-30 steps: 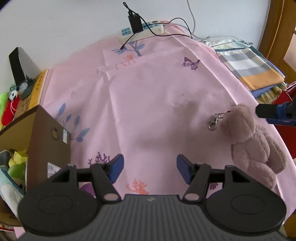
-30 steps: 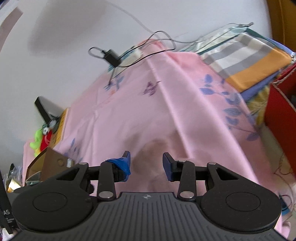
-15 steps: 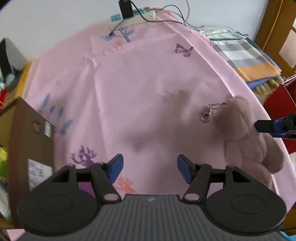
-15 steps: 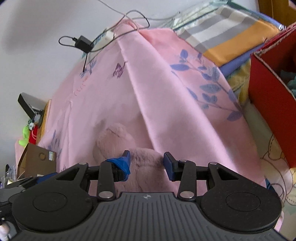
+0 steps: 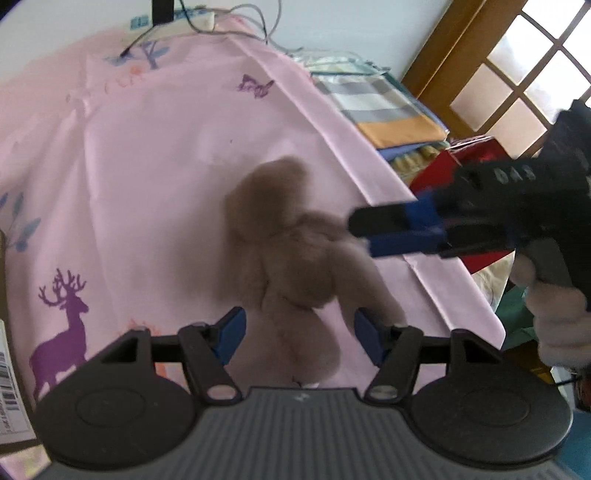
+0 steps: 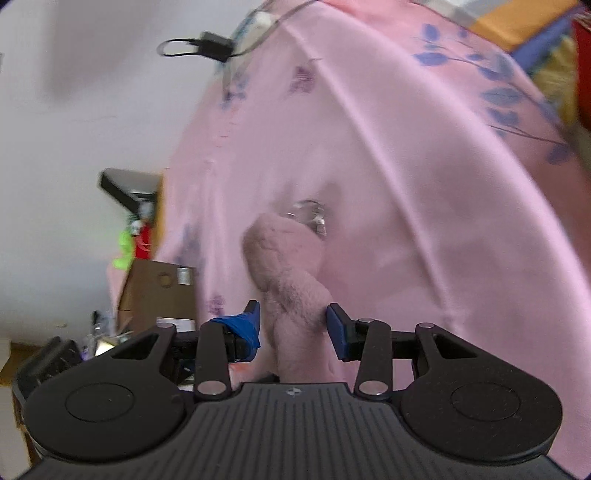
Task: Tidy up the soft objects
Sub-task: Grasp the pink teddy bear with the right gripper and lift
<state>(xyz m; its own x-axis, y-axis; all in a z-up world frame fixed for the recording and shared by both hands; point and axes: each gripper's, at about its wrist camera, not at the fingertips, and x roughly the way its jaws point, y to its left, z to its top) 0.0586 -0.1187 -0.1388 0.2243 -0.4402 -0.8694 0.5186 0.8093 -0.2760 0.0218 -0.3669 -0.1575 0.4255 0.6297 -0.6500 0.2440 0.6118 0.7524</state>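
Label (image 5: 9, 391): white sticker with a barcode at the far left edge of the left wrist view; print too small to read.
Deer print (image 5: 61, 332): purple, on the pink sheet (image 5: 147, 166), left of the left gripper.
Power strip (image 5: 173, 22): at the top of the sheet against the wall, black plug in it, cables trailing right; blue markings unreadable.
Left gripper (image 5: 297, 334): jaws spread wide, pads clear of the fur, lower part of the toy lying between them.
Teddy bear (image 5: 295, 266): brownish-pink plush, lying on the pink sheet near its right edge, head toward the wall; blurred.
Metal clip (image 6: 308, 216): at the top of the bear's head, seen in the right wrist view.
Right gripper (image 5: 364, 232): reaching in from the right at the bear's upper body; in its own view (image 6: 293, 321) the plush fills the gap between the blue pads and both pads meet the fur, so clamped on the bear.
Writing on right gripper: pale digits on the black body, possibly "043", blurred.
Folded cloth (image 5: 388, 110): striped grey, white and orange, beyond the sheet's right edge.
Red box (image 5: 461, 155): just behind the right gripper.
Hand (image 5: 557, 321): on the right gripper's handle, far right.
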